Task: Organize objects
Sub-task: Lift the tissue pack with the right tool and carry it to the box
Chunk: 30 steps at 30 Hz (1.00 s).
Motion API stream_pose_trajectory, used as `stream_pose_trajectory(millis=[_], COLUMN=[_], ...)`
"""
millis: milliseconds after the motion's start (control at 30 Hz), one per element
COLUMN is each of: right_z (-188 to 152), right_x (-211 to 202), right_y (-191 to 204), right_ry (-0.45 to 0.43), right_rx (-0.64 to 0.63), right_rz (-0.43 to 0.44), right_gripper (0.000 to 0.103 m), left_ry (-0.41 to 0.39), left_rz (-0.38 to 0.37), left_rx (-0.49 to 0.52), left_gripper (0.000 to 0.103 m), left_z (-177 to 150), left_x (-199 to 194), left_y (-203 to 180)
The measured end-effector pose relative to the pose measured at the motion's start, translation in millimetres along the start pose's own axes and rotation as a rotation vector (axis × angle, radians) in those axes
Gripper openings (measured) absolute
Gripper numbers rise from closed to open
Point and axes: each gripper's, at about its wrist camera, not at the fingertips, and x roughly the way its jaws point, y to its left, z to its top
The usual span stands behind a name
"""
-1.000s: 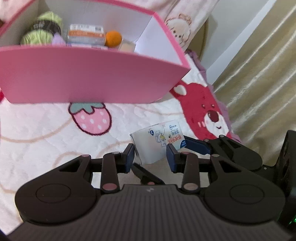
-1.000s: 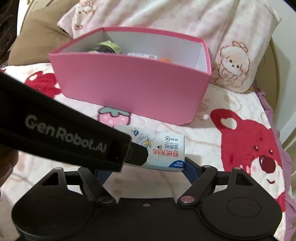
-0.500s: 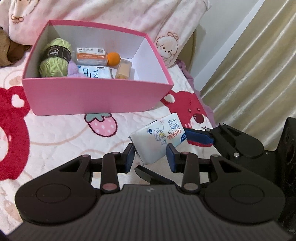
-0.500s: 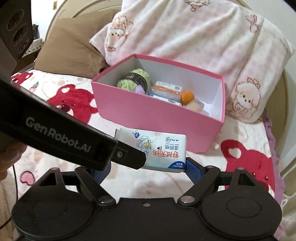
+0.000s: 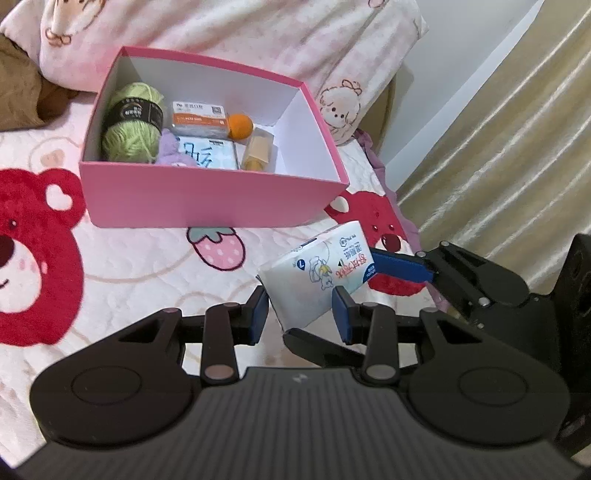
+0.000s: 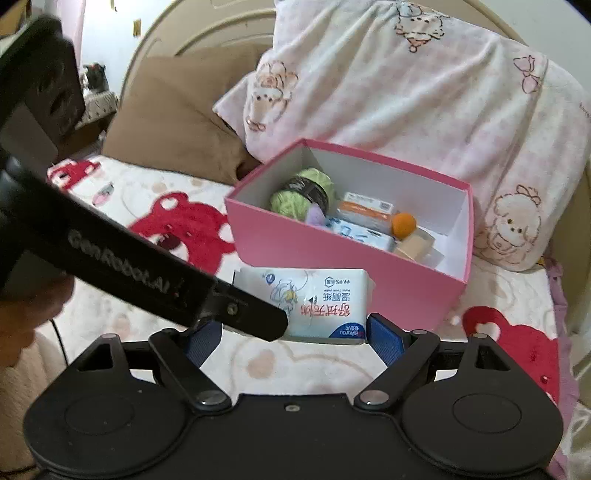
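White tissue pack [image 6: 314,299], cartoon print, red lettering, blue corner, clamped by both tongs.

The bed [image 5: 122,280] was covered by a white quilt printed with red bears and pink strawberries. A pink pillow [image 6: 424,92] with cartoon lambs lay at the head of the bed, against a cream curved headboard [image 6: 207,26]. A brown cushion [image 6: 173,114] lay beside the pillow. A white wall [image 5: 476,62] and beige curtain [image 5: 517,158] stood at the bed's edge.
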Motion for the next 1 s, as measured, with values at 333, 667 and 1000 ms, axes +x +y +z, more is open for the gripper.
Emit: stream_pose_trajectory(millis=[333, 667, 1000], right_z=[9.3, 18.5, 44.5], right_x=[-9.5, -11.6, -6.3], right_y=[-4.0, -1.9, -7.1], right_ry=[-0.038, -0.059, -0.084], right_rx=[0.016, -0.032, -0.067], right_rz=[0.049, 0.034, 0.002], right_gripper=[0.080, 0.072, 0.070], left_ry=[-0.048, -0.071, -0.064], left_rz=[0.013, 0.052, 0.083], left_rx=[-0.004, 0.026, 0.060], left_gripper=[0.036, 0.036, 0.036], left_z=[7.5, 18.5, 51.7], left_x=[-14.3, -20.0, -21.2], left_y=[2.5, 0.6, -1.4])
